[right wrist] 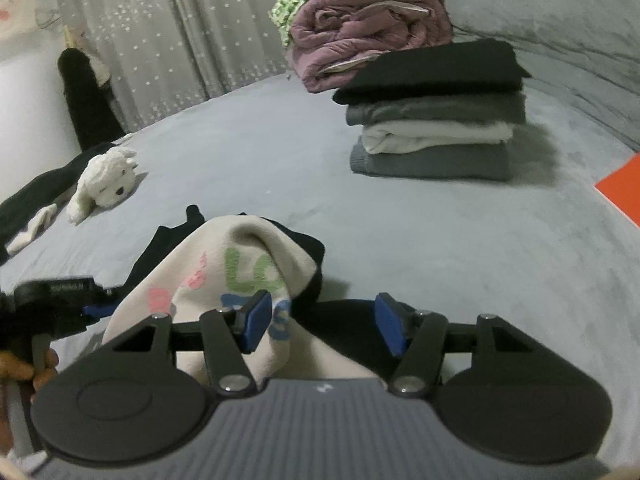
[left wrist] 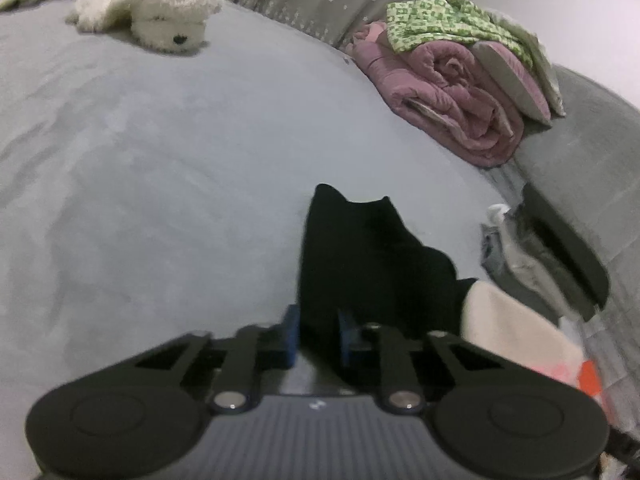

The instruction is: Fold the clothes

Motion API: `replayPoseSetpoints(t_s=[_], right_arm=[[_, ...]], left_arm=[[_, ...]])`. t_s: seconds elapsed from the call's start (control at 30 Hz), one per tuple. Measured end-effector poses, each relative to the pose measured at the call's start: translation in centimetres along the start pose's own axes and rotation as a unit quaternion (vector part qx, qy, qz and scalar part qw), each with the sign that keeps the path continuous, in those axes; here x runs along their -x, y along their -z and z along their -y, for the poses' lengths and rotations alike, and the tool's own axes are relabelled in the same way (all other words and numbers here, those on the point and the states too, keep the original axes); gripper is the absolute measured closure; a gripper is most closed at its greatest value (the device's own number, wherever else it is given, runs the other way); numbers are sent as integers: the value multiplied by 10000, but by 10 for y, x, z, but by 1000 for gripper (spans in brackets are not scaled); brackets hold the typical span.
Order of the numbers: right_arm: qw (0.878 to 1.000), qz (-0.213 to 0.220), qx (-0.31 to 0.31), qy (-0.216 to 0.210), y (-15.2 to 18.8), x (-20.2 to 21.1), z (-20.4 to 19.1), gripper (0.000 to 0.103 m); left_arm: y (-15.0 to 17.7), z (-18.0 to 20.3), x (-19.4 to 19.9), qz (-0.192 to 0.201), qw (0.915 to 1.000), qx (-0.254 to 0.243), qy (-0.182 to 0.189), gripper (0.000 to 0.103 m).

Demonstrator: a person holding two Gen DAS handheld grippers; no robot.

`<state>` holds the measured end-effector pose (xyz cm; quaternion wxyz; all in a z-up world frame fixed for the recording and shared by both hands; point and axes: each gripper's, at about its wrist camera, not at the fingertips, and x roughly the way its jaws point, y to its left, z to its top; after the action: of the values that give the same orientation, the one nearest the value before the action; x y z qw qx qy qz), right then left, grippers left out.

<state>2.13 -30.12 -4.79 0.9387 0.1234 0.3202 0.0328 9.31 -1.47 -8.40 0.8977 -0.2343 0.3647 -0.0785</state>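
We see the left hand-held gripper (left wrist: 318,338) with its blue pads drawn close together on a fold of black fabric garment (left wrist: 360,256); the cloth rises between the pads and runs forward from them across the grey bed sheet (left wrist: 160,160). It is gripping that black cloth.

Just right of the left hand-held gripper lies a cream garment with pink, green and blue printed letters (right wrist: 224,276), heaped over the black one. From the right wrist view, the right hand-held gripper (right wrist: 324,324) stands with its pads wide apart. Its left pad (right wrist: 256,320) sits against the cream garment's printed face; its right pad (right wrist: 390,324) is clear of cloth, over a strip of the black garment. Nothing is pinched between them.

In that same view the left hand-held gripper shows at the left edge, level with the right one, with a person's fingers (right wrist: 44,364) on its handle.

Ahead of the right hand-held gripper and to its right: a stack of folded clothes, black on top, then grey, white, grey (right wrist: 432,120). Behind the stack, a rolled mauve quilt (right wrist: 360,36) with a green-and-white patterned cloth (left wrist: 444,20) on it.

Ahead and left of both hand-held grippers: a white plush dog toy (left wrist: 160,12), lying on the sheet, well apart from the garments. At the far right edge, an orange flat object (right wrist: 624,188).
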Motion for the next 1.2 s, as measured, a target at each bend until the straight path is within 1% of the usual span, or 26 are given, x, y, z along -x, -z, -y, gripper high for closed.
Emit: replayPoseSetpoints(t_s=[0.1,0.2,0.3,0.43,0.6,0.7,0.83,0.9,0.93,1.0,1.2], right_arm=[[9999,-14,-35,107,-1,-1,-1,42],[9999,1,-24,168,-1,-1,-4,42],[9998,39,-33,187,-4,0,-9,42],[9998,79,-29,182,-7,-1,-17,42],[9999,74,13,145,-8,-5,-29,42],[9999,54,60,103,-8,-8,-37,41],[9999,38,113,39,-7,-11,-46,39],[9999,26,129,-32,-7,-13,-52,36],[9999,26,143,-71,-7,-13,-55,34],[9997,33,199,-127,-6,-14,-61,34],[9990,82,203,-389,-9,-15,-73,34]], left_arm=[[-3,1,6,160,9998,1,-129,93],[-9,2,17,460,9982,-87,-365,93],[-18,-5,30,704,9957,-107,-589,93],[-31,-23,44,883,9925,-13,-847,94],[-46,-48,65,1159,9860,47,-1201,94],[-54,-67,78,1324,9809,142,-1421,94],[-63,-93,92,1476,9746,411,-1632,94],[-67,-101,99,1582,9702,455,-1778,94],[-68,-105,103,1611,9687,486,-1823,94],[-71,-111,109,1652,9668,539,-1873,94],[-71,-115,116,1742,9606,362,-2134,94]])
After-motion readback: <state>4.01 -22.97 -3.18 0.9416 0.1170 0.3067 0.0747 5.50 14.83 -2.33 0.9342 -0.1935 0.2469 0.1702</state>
